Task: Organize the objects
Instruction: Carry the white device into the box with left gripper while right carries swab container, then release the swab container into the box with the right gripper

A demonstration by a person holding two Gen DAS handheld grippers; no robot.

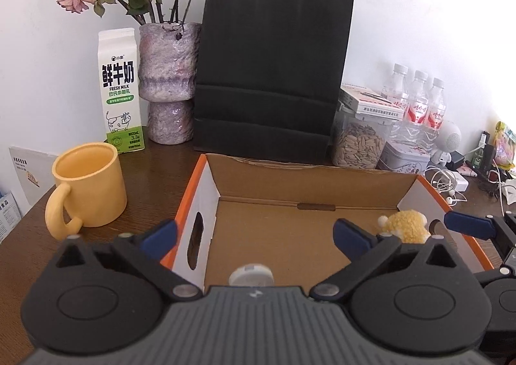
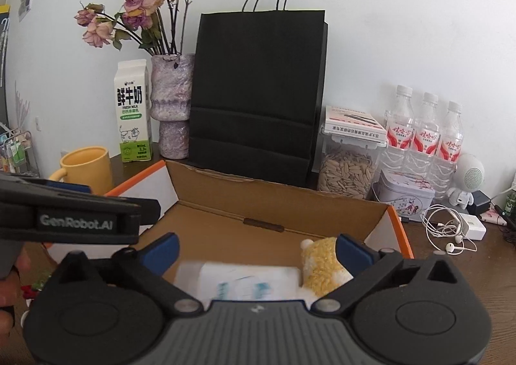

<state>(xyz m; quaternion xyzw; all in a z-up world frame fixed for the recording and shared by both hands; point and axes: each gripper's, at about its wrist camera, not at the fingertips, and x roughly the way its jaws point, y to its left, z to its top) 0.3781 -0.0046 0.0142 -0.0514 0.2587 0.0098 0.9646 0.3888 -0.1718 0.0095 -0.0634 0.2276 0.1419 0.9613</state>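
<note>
An open cardboard box (image 1: pixel 309 181) with orange outer edges sits on the dark wooden table; it also shows in the right wrist view (image 2: pixel 206 229). Inside lie a yellow plush toy (image 1: pixel 407 225) (image 2: pixel 322 265), a blurred white packet with blue print (image 2: pixel 248 281), and a small round white item (image 1: pixel 251 274). My left gripper (image 1: pixel 254 234) is open and empty above the box's left wall. My right gripper (image 2: pixel 256 250) is open and empty over the packet and next to the plush. The left gripper's side shows at the left of the right wrist view (image 2: pixel 80 216).
A yellow mug (image 1: pixel 87 186) stands left of the box. Behind are a milk carton (image 1: pixel 121 90), a vase with dried roses (image 1: pixel 167 81), a black paper bag (image 1: pixel 271 74), a seed jar (image 1: pixel 358 142), three water bottles (image 1: pixel 416 103), a tin (image 1: pixel 403 158) and earphones (image 2: pixel 448 232).
</note>
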